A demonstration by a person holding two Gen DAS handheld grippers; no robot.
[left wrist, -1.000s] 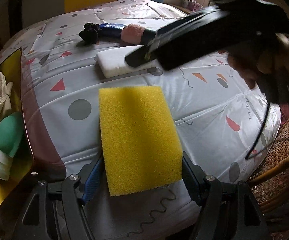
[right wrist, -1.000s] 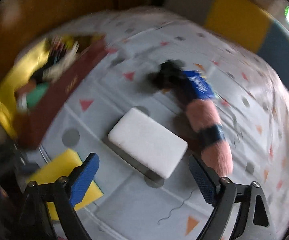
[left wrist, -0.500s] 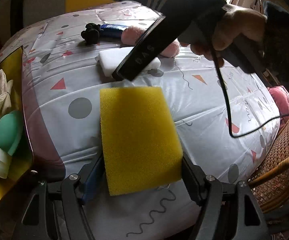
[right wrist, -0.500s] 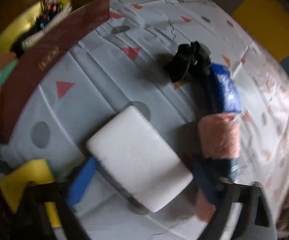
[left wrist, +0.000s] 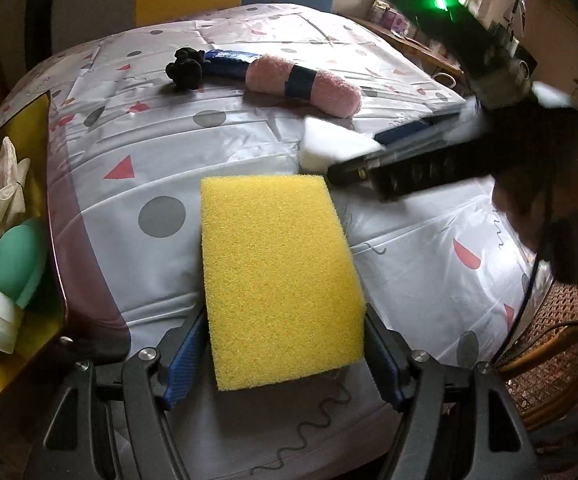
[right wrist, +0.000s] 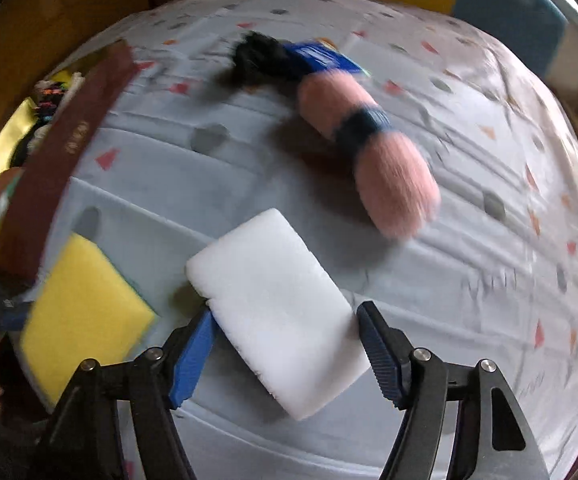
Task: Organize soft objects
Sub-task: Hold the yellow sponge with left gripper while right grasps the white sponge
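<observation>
The left tool (left wrist: 285, 354) gripped the yellow sponge (left wrist: 279, 276) at six o'clock on the bed (left wrist: 409, 248), ready for lifting. At two o'clock, the right tool (right wrist: 285, 354) was closing around the white sponge (right wrist: 277, 304).

We hold the yellow sponge (left wrist: 281, 280) in the left gripper (left wrist: 285, 356), both blue pads pressed to its sides above the patterned cloth (left wrist: 409, 248). At two o'clock from the sponge our right gripper (left wrist: 373, 152), blurred, is closing with the white sponge (left wrist: 329, 148) between its fingers, though we cannot tell if its pads touch; beyond, at twelve o'clock, a pink roll (left wrist: 305, 84) with a dark band lies beside a black tuft (left wrist: 187, 70). At nine o'clock a gold-lined box (left wrist: 55, 216) holds a green bottle (left wrist: 13, 272) and a white cloth (left wrist: 7, 196).
</observation>
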